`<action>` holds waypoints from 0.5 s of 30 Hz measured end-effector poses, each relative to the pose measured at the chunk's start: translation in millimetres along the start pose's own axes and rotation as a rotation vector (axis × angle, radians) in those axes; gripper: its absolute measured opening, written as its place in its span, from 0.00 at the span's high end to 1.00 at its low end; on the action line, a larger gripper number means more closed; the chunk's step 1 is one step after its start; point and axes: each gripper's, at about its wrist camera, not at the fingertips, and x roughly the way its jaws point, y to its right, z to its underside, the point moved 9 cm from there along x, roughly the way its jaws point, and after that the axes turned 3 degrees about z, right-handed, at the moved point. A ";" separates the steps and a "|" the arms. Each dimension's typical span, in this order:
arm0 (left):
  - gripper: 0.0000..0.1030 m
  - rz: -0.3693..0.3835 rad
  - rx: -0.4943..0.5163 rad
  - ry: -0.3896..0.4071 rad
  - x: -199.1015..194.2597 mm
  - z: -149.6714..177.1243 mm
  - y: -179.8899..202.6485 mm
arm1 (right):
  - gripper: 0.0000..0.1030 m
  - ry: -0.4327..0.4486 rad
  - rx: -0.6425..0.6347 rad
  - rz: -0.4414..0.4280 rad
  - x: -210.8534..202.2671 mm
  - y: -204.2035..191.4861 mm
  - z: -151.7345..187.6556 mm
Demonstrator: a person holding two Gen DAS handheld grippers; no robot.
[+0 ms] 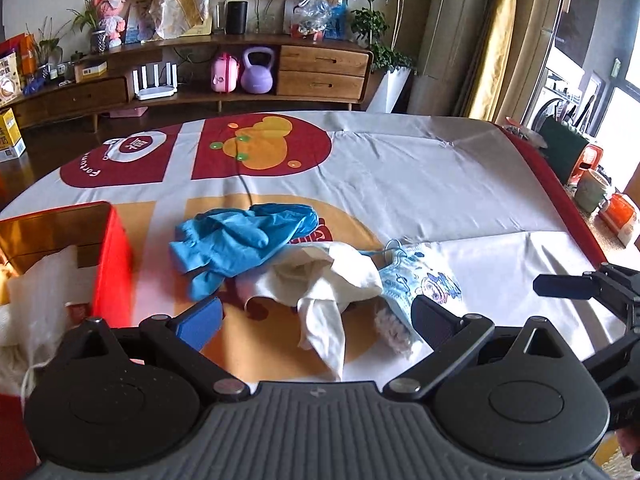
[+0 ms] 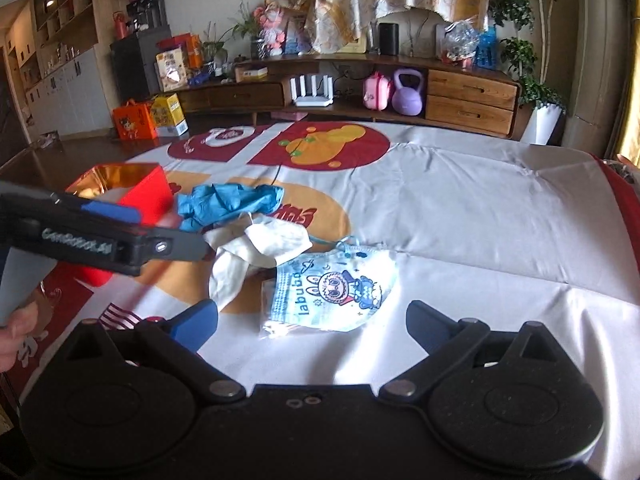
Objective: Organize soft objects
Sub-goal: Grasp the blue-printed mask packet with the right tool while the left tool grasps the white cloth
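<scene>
Tabletop first: it fills both views under a printed red, orange and white cloth, and on its near half I see the loose pile that is my job. At the left stands the red box with its gold lining, already holding some white soft stuff, so I judge the sorting begun but far from done. Three pieces remain out on the cloth: the blue gloves farthest, the white gloves touching them on the near side, and the cartoon-print face mask at the right end, overlapping a small clear packet.

My left tongs are spread wide and empty, low over the white gloves, which lie between the fingers. My right tongs are also spread and empty, hovering just near of the mask. In the right view the left tool reaches across in front of the box.
</scene>
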 end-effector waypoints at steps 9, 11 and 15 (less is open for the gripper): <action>0.02 0.008 -0.037 -0.028 35.4 -8.0 -0.9 | 0.06 -0.015 -0.027 -0.003 27.6 -4.3 -6.9; 0.02 0.006 -0.047 -0.033 42.7 -11.4 -0.8 | 0.07 -0.021 -0.026 -0.010 34.3 -5.1 -9.7; 0.02 -0.001 -0.061 -0.043 56.9 -15.4 -2.0 | 0.08 -0.019 -0.034 0.007 47.6 -7.4 -14.3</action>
